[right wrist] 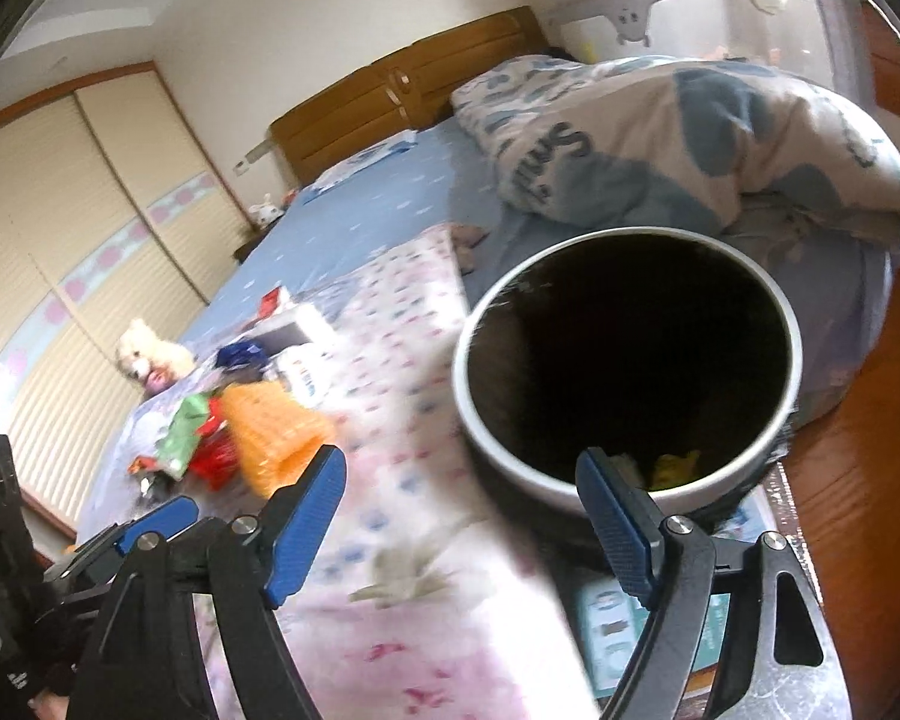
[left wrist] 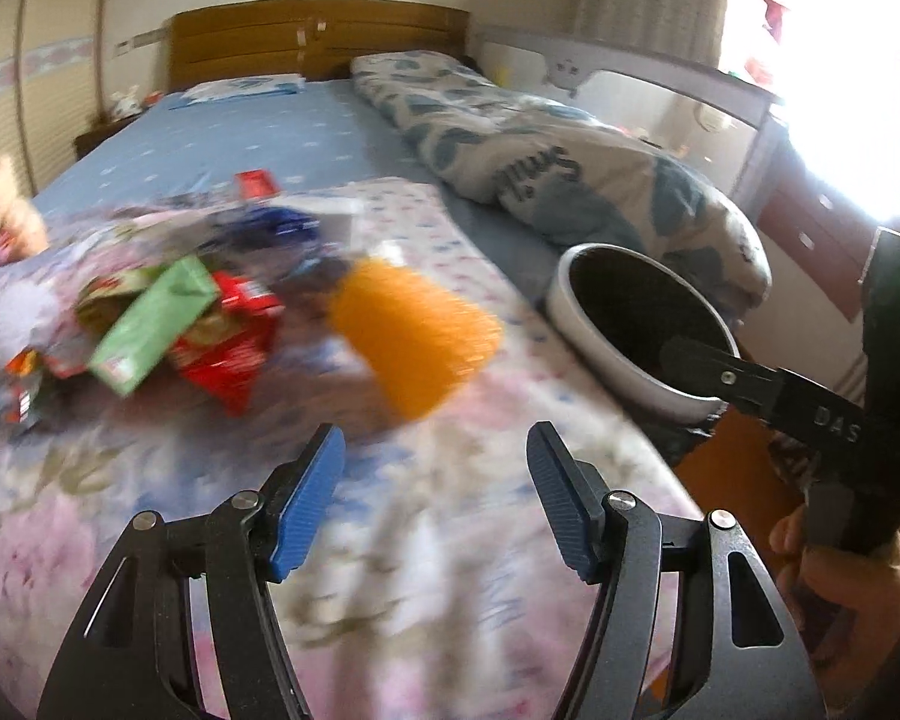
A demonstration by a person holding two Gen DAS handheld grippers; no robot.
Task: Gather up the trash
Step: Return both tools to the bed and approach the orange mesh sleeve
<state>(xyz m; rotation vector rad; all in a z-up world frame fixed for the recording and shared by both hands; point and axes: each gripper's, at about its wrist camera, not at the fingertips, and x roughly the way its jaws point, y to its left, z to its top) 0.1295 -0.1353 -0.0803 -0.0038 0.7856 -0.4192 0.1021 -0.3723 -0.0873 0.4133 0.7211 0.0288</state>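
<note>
I'm working over a bed (left wrist: 282,138) with a blue sheet, a pink flowered cover (left wrist: 150,540) in front and a wooden headboard (left wrist: 318,39) at the far end. A rolled blue-and-white duvet (left wrist: 570,162) lies ahead and right of my left fingers; a teddy bear (left wrist: 3,213) sits far to their left. Slatted wardrobe doors (right wrist: 60,240) line the wall.

The trash pile (left wrist: 168,324), with a green carton, red wrappers and an orange mesh piece (left wrist: 414,336), lies ahead and left of my left gripper (left wrist: 435,498), blurred. Those fingers stand released, nothing between them.

The white-rimmed bin (right wrist: 624,360) sits just ahead of my right gripper (right wrist: 459,528), yellowish scraps inside near the right-hand finger. Those fingers stand spread wide and empty, angled down over the cover.
</note>
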